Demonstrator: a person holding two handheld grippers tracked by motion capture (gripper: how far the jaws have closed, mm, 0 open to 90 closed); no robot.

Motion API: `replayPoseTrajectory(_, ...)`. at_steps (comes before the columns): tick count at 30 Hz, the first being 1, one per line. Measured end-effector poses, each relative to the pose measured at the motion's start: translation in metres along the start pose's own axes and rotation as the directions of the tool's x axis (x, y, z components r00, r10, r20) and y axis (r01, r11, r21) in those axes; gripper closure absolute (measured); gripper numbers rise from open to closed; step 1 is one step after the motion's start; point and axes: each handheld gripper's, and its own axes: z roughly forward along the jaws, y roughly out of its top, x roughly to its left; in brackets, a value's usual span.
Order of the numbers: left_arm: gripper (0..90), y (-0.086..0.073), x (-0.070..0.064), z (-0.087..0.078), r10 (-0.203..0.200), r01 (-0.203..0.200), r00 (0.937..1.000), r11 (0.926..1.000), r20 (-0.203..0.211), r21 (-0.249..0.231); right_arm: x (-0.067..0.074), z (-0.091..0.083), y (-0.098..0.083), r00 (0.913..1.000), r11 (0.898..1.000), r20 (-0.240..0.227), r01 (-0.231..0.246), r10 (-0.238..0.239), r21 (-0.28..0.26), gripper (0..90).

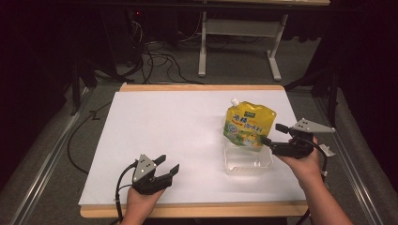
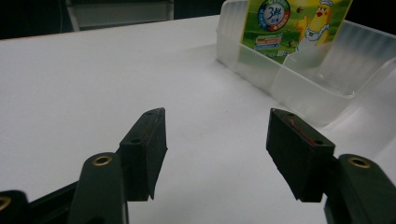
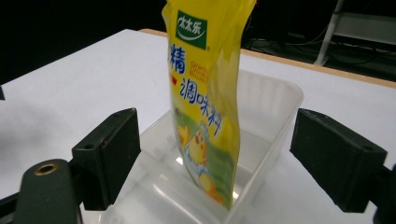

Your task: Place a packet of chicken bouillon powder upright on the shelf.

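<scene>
The right gripper (image 1: 274, 133) sits at the right side of the white worktop (image 1: 164, 136), jaws spread wide and holding nothing, pointed left at the clear plastic tub (image 1: 248, 161). The left gripper (image 1: 167, 164) is down near the front edge of the worktop, also gaping open with nothing between its jaws, angled up and to the right toward the tub.

Room-wise, the whole left and middle of the worktop is bare white, so lots of space there. The tub sits right of centre, near the front half, and the right edge of the worktop is just past the right gripper. A wooden border runs along the far and near edges.

From the high view you get the spout on top of the yellow pouch (image 1: 248, 123) and see it leaning back against the tub's far end. The right gripper view shows the pouch (image 3: 208, 102) nearly side on, its bottom down inside the tub (image 3: 275, 116), with green and blue printing on it. The left gripper view catches the tub (image 2: 299, 88) from lower down, with the cartoon chick on the pouch (image 2: 299, 28) visible through and above the wall.

The pouch stands between the lines of the right gripper's jaws but farther out, not touching either one. It's well apart from the left gripper.
</scene>
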Motion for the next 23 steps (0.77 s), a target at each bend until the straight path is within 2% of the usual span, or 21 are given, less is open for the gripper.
replayPoseTrajectory(7, 38.3, 0.000, -0.003, 0.001, 0.002, -0.002, 0.9999, 1.0000, 0.012, 0.002, 0.016, -0.017, -0.012, 0.9998, 1.000, -0.011, 0.016, -0.017, -0.003, 16.0)
replayPoseTrajectory(11, 38.1, 0.000, -0.005, 0.001, 0.001, -0.001, 0.9997, 1.0000, 0.022, 0.002, 0.035, -0.022, -0.018, 0.9988, 0.999, -0.033, 0.035, -0.035, -0.011, 15.6)
replayPoseTrajectory(17, 37.7, 0.000, -0.009, 0.003, 0.004, -0.004, 0.9991, 1.0000, 0.043, 0.008, 0.080, -0.007, -0.021, 0.9900, 0.998, -0.122, 0.070, -0.070, -0.006, 15.4)
replayPoseTrajectory(20, 37.3, 0.000, -0.010, 0.003, 0.010, -0.011, 0.9986, 0.9998, 0.051, 0.016, 0.102, 0.009, -0.024, 0.9781, 0.996, -0.191, 0.086, -0.082, 0.009, 15.4)
replayPoseTrajectory(23, 37.2, 0.000, -0.010, 0.003, 0.008, -0.008, 0.9985, 0.9999, 0.054, 0.012, 0.118, 0.022, -0.027, 0.9678, 0.995, -0.235, 0.097, -0.090, 0.020, 15.6)
